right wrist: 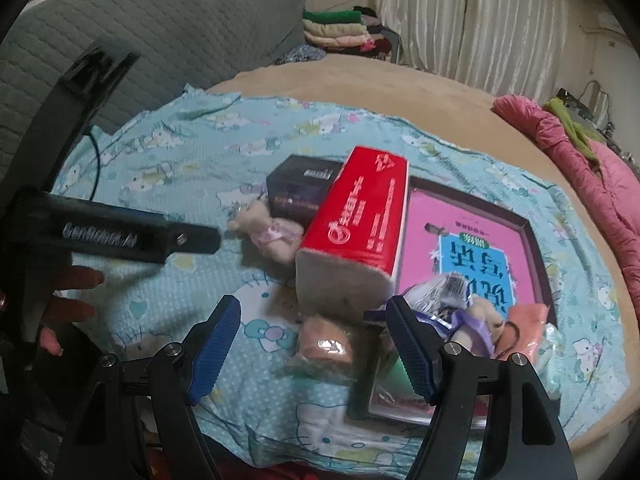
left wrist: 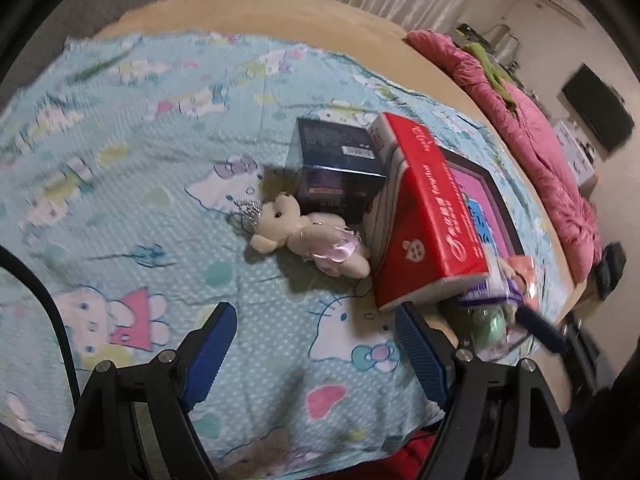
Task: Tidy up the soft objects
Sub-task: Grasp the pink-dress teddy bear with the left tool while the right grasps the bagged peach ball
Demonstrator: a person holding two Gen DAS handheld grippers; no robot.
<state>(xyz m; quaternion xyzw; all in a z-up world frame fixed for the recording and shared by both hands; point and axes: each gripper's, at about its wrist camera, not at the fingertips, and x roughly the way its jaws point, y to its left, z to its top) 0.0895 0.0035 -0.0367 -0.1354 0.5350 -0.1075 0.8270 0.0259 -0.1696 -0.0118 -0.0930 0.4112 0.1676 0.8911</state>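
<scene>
The left gripper (left wrist: 310, 338) hangs over the cartoon-print sheet (left wrist: 140, 152) with its blue pads spread wide and nothing between them. A cream teddy bear (left wrist: 304, 236) in a pink dress lies near the sheet's middle, touching a dark box (left wrist: 340, 160) and just beside the red tissue pack (left wrist: 424, 216). The right gripper (right wrist: 314, 340) is likewise agape and empty above wrapped soft toys (right wrist: 328, 344) (blurred, perhaps plush) at the sheet's near edge, beside a pink framed box (right wrist: 472, 240).
</scene>
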